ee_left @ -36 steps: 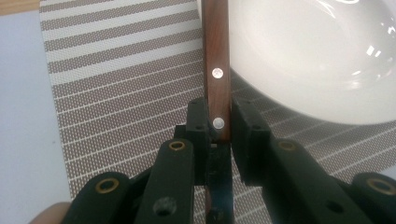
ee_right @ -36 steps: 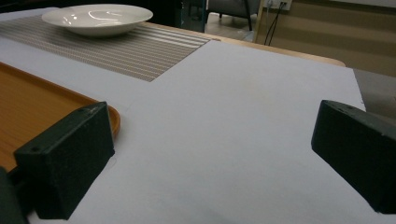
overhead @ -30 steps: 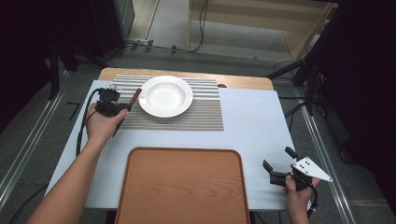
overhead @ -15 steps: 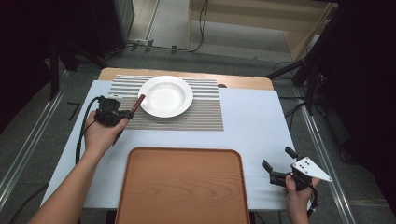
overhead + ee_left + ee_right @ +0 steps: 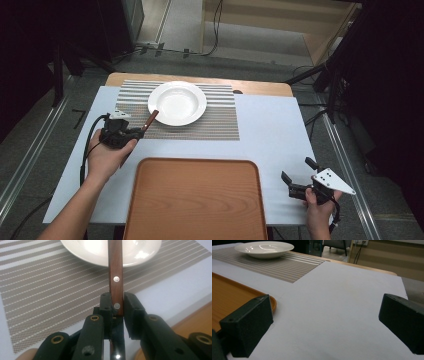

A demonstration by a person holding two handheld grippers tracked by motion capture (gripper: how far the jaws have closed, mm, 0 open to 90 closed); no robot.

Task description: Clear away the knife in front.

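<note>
We have the left gripper (image 5: 131, 134) clamped on a knife (image 5: 116, 280) — jaws pinch the brown wooden handle at its lower rivet, in the left gripper view. The handle's free end points at the plate (image 5: 176, 102) and just overlaps the near-left rim; a shiny bit under the jaws looks like the blade, pointing back toward the hand. So the knife sits off the plate's near-left edge, over the mat (image 5: 220, 125). Handling, as we judge it: light, stiff, won't bend; smooth varnished wood could slip or pivot between flat pads, so a grip mid-handle near the rivets is best, and never on the blade. The plate is likely ceramic, so a knock from the handle end could chip or shove it. Right gripper (image 5: 300, 180) is near the right corner of the tray (image 5: 195, 200), far from the plate, jaws wide apart with nothing between them. Versus the earlier frames: the left hand has slid along the mat's edge toward us and the tray, knife carried with it, grip unchanged; right hand hasn't moved, plate and tray are where they were.
</note>
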